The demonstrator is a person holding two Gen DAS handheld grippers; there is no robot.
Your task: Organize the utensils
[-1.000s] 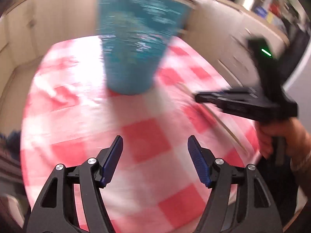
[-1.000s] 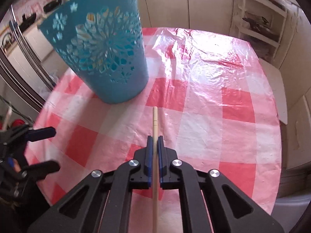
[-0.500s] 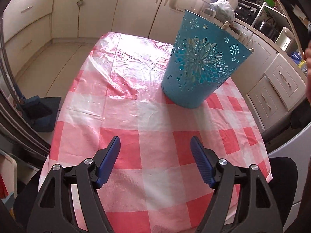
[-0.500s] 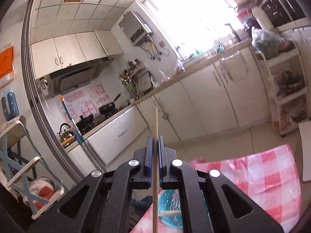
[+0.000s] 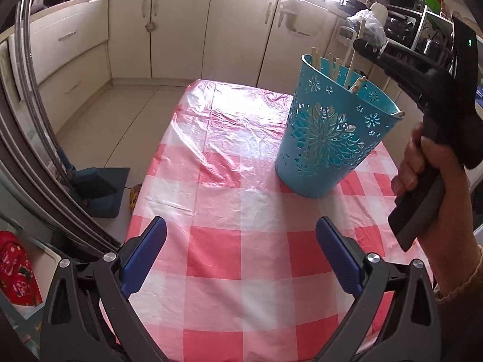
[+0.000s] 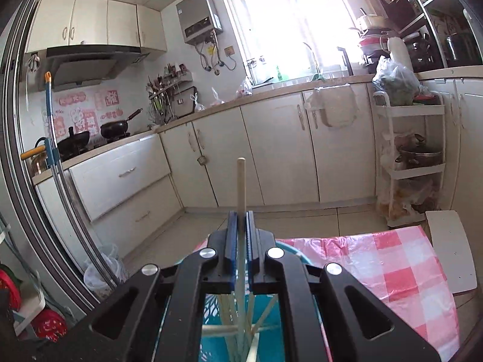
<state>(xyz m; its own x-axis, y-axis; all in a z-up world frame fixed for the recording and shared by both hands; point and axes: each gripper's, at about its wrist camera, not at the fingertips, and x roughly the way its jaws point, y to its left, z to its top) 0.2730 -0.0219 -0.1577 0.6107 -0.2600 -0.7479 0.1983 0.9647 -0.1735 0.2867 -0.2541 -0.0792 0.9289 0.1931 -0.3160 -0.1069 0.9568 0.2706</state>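
Your left gripper sits at the bottom of the left wrist view with its blue-padded jaws spread wide and nothing between them, over the red-and-white checked plastic tablecloth. Right of centre stands the turquoise perforated plastic bucket, with several pale wooden sticks already leaning inside it. At the upper right of that view, your right gripper is held above the bucket's rim. In the right wrist view its jaws are pressed together on a thin pale wooden chopstick, whose long axis runs straight along the fingers; the far end pokes up at mid-frame, and the near end passes down toward the bucket's open mouth at the bottom centre. The stick looks lined up over the opening, so the release is probably your right hand's job; the left is well clear.
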